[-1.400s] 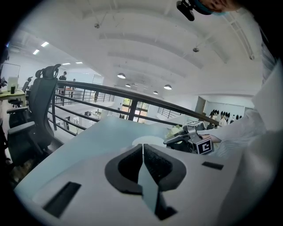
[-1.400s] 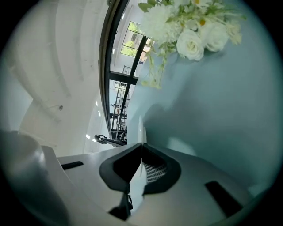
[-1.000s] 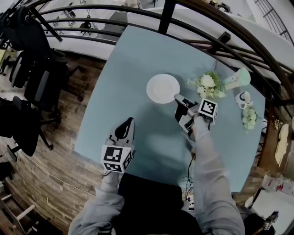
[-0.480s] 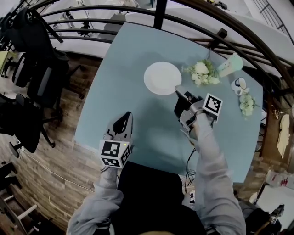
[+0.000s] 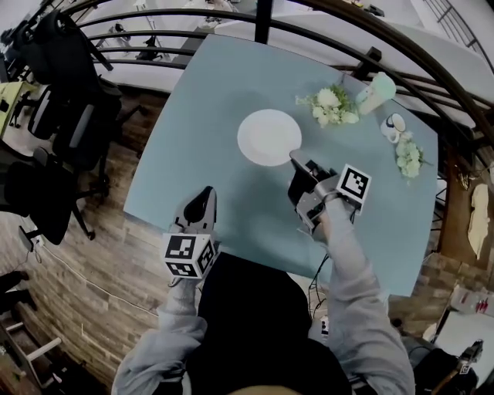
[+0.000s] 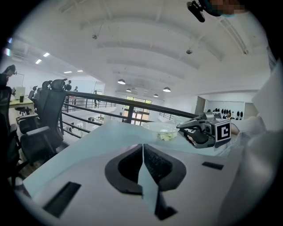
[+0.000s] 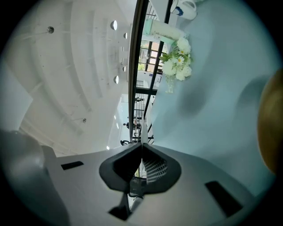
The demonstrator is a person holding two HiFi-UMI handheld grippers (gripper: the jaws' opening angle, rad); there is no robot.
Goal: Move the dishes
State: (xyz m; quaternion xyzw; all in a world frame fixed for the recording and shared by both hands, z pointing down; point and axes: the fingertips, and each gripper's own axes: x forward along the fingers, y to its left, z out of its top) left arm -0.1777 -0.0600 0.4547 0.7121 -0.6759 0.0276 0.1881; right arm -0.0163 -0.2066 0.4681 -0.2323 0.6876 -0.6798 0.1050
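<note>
A white plate [image 5: 268,137] hovers over the middle of the pale blue table [image 5: 216,92]. My right gripper [image 5: 293,156] is shut on the plate's near rim. In the right gripper view the jaws [image 7: 142,148] are pressed together, and the plate shows only as a thin white sliver [image 7: 143,130] rising from their tips. From the left gripper view, the plate [image 6: 162,128] sits just off the right gripper's [image 6: 182,128] tip, a little above the table. My left gripper [image 5: 207,193] is shut and holds nothing, over the table's near left edge; its pads [image 6: 132,163] meet.
White flowers [image 5: 328,106], a mint green vase on its side [image 5: 372,94], a small white cup [image 5: 394,126] and a second flower bunch [image 5: 407,158] lie at the table's far right. A dark railing [image 5: 231,19] runs behind the table. Office chairs [image 5: 62,131] stand at the left.
The right gripper has drawn the plate toward me, away from the flowers, and it has risen. The left gripper has pulled back to the table's near edge.
</note>
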